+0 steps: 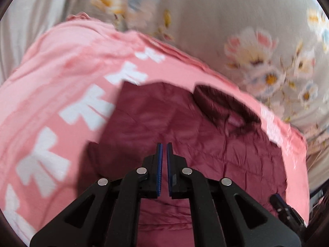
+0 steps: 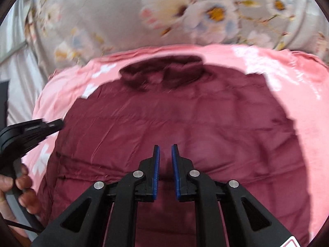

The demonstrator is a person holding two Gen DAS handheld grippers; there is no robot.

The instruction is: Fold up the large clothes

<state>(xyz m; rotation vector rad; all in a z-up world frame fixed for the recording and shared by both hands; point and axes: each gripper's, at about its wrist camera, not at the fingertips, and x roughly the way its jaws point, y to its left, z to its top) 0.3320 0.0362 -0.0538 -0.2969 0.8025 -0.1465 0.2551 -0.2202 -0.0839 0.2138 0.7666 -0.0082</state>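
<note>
A dark maroon quilted jacket (image 2: pixel 174 115) with a furry collar (image 2: pixel 162 72) lies flat on a pink blanket (image 2: pixel 287 78), sleeves folded in. It also shows in the left wrist view (image 1: pixel 164 123), collar (image 1: pixel 226 105) to the upper right. My left gripper (image 1: pixel 164 144) hovers above the jacket's middle, jaws nearly closed with a thin gap, holding nothing. My right gripper (image 2: pixel 164 145) hovers above the jacket's lower middle, jaws slightly apart and empty. The left gripper also appears at the left edge of the right wrist view (image 2: pixel 41 127), held by a hand (image 2: pixel 18 187).
The pink blanket (image 1: pixel 51 103) has white bow prints and lies on a grey floral bedsheet (image 1: pixel 246 30), also seen in the right wrist view (image 2: pixel 123 10). The right gripper's tip shows at the lower right of the left wrist view (image 1: pixel 285 207).
</note>
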